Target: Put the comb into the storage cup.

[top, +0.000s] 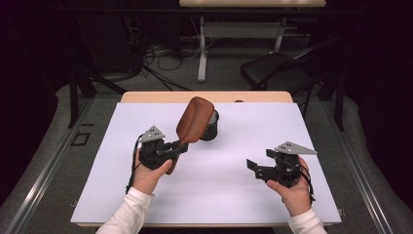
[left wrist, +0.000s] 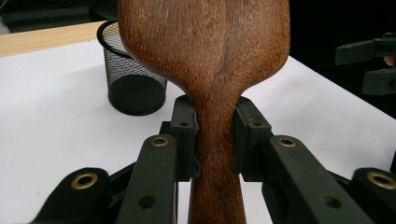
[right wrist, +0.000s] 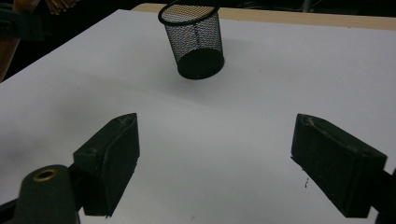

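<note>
Now our left gripper (top: 181, 147) clamps the wooden spoon's (top: 195, 119) handle, mesh cup (top: 210, 126) at its two o'clock, while our right gripper (top: 254, 167) gapes wide, empty.

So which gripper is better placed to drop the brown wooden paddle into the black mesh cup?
Left. The left gripper already clamps the brown wooden paddle beside the black mesh cup; the right gripper is open, empty and farther off.

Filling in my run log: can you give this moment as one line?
left hand-held gripper: shut on wooden spoon, raised | right hand-held gripper: open, holding nothing | mesh cup: upright on white sheet
</note>
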`<state>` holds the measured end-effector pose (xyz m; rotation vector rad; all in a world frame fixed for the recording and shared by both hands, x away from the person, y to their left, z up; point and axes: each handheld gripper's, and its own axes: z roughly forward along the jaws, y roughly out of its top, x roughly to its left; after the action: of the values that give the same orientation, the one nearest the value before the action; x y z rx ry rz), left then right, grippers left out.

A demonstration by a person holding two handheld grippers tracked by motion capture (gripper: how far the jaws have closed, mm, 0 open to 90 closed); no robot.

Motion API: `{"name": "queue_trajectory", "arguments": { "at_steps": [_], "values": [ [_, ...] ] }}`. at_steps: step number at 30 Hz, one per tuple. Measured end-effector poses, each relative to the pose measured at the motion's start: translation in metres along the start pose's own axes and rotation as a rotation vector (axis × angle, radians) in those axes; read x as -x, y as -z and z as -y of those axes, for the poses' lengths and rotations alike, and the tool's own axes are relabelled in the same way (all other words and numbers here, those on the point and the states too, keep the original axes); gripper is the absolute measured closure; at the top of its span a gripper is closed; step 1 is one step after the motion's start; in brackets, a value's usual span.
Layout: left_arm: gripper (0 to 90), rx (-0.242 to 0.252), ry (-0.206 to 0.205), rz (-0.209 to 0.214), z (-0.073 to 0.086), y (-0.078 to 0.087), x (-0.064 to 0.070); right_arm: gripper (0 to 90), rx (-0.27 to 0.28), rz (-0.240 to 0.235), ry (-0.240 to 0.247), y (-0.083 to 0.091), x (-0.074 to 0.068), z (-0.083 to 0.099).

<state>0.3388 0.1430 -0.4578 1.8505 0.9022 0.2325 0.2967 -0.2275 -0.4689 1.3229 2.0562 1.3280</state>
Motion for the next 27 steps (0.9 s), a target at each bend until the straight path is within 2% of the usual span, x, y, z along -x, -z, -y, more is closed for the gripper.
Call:
{"name": "queue_trajectory", "arguments": {
  "at_steps": [9, 13, 19, 27],
  "values": [
    [72.9, 0.002, -0.008, 0.022, -0.001, -0.005, 0.001, 15.5, -0.055, -0.05, 0.051, -0.02, -0.004, -0.02],
    [72.9, 0.001, -0.016, 0.036, 0.0, -0.007, 0.003, 16.6, -0.09, -0.094, 0.076, -0.026, -0.006, -0.033],
    [72.9, -0.001, -0.021, 0.044, 0.001, -0.009, 0.005, 16.6, -0.103, -0.126, 0.073, -0.029, -0.006, -0.045],
    [72.9, 0.003, -0.034, 0.057, 0.002, -0.01, 0.005, 16.7, -0.109, -0.152, 0.038, -0.032, -0.002, -0.056]
  ]
}}
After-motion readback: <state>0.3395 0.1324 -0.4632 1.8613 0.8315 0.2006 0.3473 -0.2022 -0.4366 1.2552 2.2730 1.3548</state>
